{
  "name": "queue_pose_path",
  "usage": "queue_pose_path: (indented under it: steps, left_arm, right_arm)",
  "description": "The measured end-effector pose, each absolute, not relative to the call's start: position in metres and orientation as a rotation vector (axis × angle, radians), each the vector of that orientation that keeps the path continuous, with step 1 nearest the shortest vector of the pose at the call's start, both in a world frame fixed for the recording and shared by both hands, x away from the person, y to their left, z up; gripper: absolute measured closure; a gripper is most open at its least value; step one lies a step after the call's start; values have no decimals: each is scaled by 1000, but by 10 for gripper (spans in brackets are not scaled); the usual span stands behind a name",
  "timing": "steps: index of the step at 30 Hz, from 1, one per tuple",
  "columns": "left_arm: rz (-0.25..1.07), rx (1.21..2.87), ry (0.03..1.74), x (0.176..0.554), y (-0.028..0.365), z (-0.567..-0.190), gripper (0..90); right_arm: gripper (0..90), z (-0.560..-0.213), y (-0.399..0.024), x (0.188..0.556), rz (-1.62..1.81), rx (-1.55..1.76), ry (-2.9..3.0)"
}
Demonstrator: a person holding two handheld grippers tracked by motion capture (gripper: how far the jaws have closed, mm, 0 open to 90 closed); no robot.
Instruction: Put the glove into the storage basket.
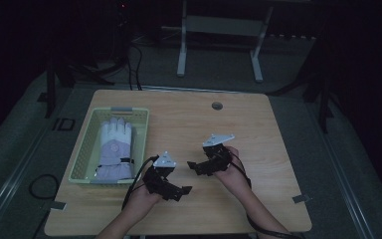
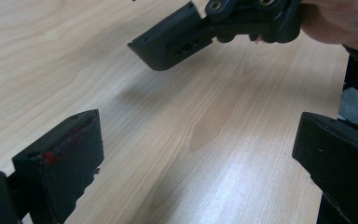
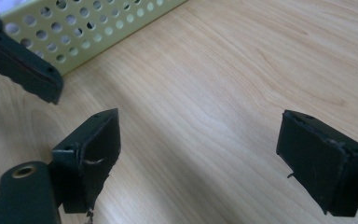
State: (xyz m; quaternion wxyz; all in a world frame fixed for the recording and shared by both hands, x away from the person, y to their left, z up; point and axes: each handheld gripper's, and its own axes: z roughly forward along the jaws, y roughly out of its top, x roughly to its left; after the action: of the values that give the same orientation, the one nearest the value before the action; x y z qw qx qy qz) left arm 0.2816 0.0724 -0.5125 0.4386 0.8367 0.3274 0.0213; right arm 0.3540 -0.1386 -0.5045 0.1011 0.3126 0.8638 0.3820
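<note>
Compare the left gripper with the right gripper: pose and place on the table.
The left gripper sits nearer the person and the basket; the right gripper sits farther up the table. The left gripper points rightward, the right gripper leftward, toward each other. Both have jaws spread wide, holding nothing, over bare wood.

high view: overhead, looks forward-down | 2 gripper views: close, low over table (image 1: 258, 119) | shared: tabletop

1 glove (image 1: 115, 148), 1 basket (image 1: 83, 149), 1 table (image 1: 258, 129), 2 tools: left (image 1: 179, 190) & right (image 1: 195, 167).
</note>
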Motion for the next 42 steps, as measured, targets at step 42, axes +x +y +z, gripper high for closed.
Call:
queue_pose_path:
  steps: [42]
  left_arm:
    - [-6, 2065, 676, 266, 33, -564, 22]
  right_arm:
    - [128, -553, -210, 323, 1149, 981, 2510]
